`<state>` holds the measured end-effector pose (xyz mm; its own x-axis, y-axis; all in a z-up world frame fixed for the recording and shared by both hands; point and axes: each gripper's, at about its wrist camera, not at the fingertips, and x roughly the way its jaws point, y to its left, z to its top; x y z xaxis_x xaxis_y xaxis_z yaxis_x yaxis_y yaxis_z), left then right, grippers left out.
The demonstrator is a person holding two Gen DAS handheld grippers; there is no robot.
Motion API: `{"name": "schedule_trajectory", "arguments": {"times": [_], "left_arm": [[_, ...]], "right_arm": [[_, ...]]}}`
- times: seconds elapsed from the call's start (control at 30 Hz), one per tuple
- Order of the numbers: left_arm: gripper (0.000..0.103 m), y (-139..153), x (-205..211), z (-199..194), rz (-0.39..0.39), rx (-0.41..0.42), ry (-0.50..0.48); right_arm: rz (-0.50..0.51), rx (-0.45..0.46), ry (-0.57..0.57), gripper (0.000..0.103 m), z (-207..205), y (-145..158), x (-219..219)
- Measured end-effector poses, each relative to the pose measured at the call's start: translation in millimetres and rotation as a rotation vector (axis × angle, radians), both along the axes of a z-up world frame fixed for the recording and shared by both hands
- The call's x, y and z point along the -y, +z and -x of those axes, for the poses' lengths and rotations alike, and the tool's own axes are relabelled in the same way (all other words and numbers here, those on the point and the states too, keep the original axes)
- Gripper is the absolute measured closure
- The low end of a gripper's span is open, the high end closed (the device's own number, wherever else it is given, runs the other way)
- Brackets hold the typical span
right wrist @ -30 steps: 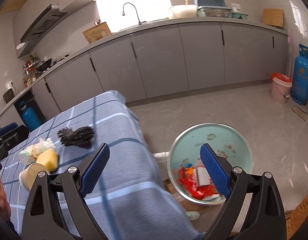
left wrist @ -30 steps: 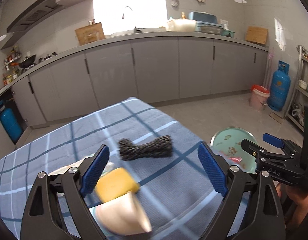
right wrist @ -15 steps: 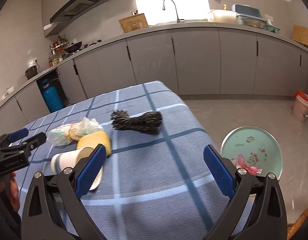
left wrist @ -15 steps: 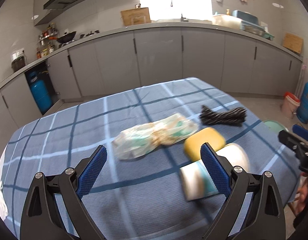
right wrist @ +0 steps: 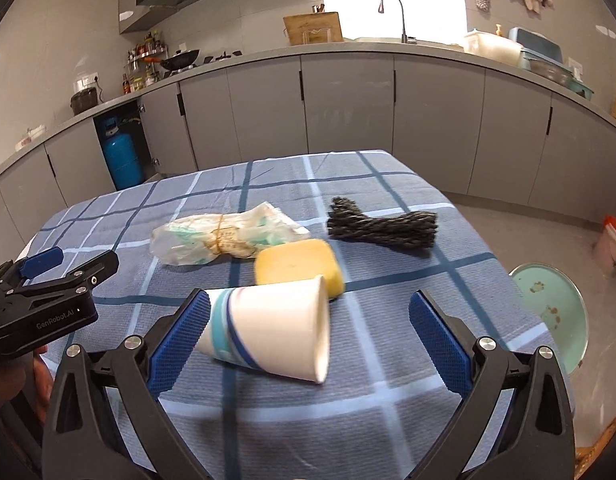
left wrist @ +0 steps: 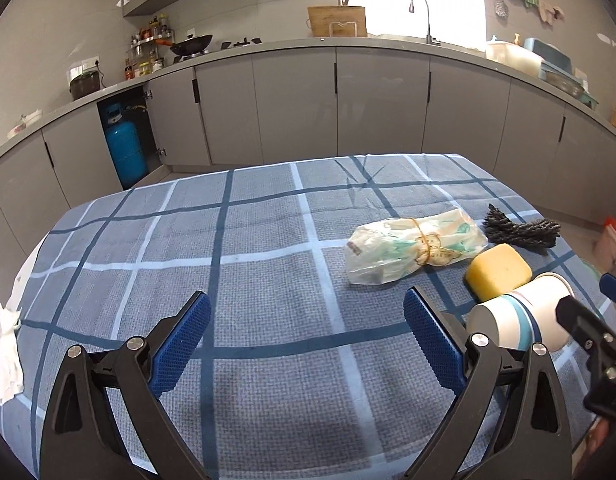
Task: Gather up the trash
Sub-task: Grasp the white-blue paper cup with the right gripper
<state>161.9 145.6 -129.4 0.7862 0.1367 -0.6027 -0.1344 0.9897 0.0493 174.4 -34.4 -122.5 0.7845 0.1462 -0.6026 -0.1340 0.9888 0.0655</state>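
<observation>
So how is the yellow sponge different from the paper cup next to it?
The yellow sponge is a solid rounded block lying flat; the paper cup is hollow, tipped on its side. The sponge is plain yellow; the cup is white with blue bands. Both lie on the checked tablecloth.

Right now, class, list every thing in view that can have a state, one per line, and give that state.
Left gripper: open, holding nothing.
Right gripper: open, around the cup, not clamped.
Paper cup: tipped on its side.
Plastic bag: rolled up, bound with a band.
Black rope: bundled, lying flat.
Cabinet door by the blue gas cylinder: open.
</observation>
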Motion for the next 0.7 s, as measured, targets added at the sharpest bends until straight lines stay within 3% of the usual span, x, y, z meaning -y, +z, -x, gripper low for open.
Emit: {"name": "schedule_trajectory", "arguments": {"times": [0.5, 0.6, 0.7], "left_arm": [[0.008, -14, -29, 2, 0.066, -0.018, 0.054], [0.008, -15, -28, 3, 0.063, -0.023, 0.045], [0.008, -14, -23, 3, 0.059, -0.023, 0.038]], "right_arm": [[0.105, -0.063, -0.005, 0.005, -11, -22, -45], [0.088, -0.077, 0.022, 0.005, -12, -25, -45], [0.07, -0.092, 0.057, 0.019, -11, -26, -41]]}}
